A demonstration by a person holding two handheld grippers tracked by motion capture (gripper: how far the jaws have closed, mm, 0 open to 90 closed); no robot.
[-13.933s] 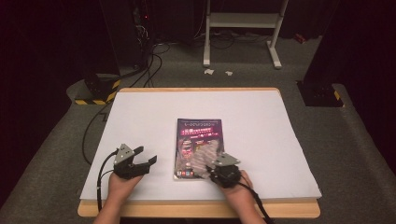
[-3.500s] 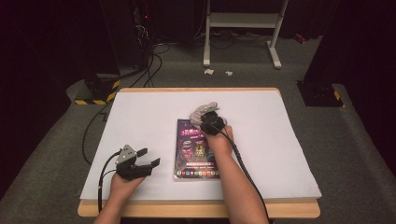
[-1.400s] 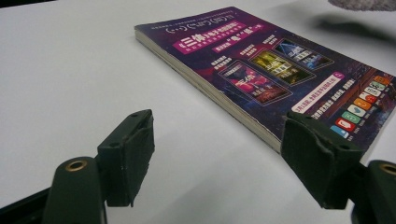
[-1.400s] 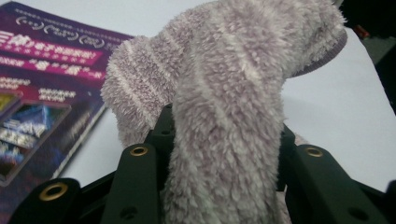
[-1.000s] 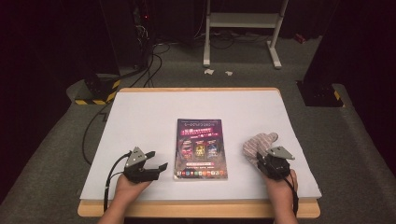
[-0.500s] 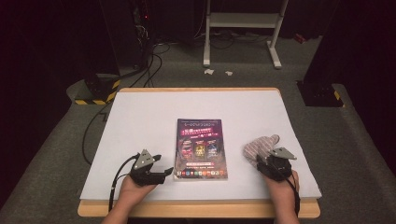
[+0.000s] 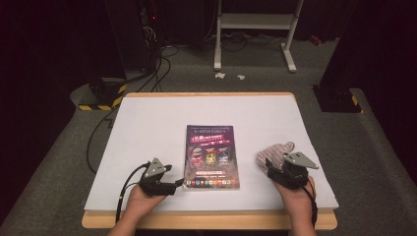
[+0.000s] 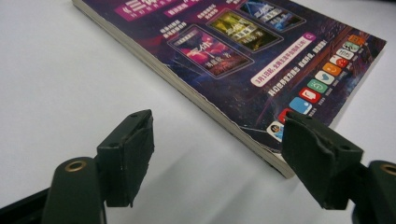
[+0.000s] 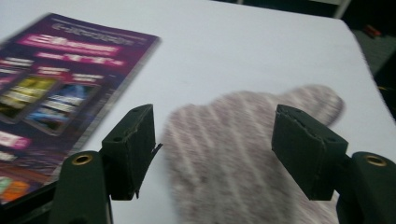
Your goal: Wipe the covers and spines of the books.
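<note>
One pale striped knitted mitten (image 7: 273, 156) lies flat on the white table (image 7: 147, 128), near its front right corner; the right gripper (image 7: 282, 173) has just been opening, jaws wide above the mitten, gripping nothing; one purple glossy-covered book (image 7: 211, 156) lies at centre; the left gripper (image 7: 169, 186) stands released at the book's near left corner.

Bright white tabletop (image 7: 162, 128) under overhead light, dark room around it. Right gripper view is motion-blurred; left gripper view sharp, with soft shadows.
</note>
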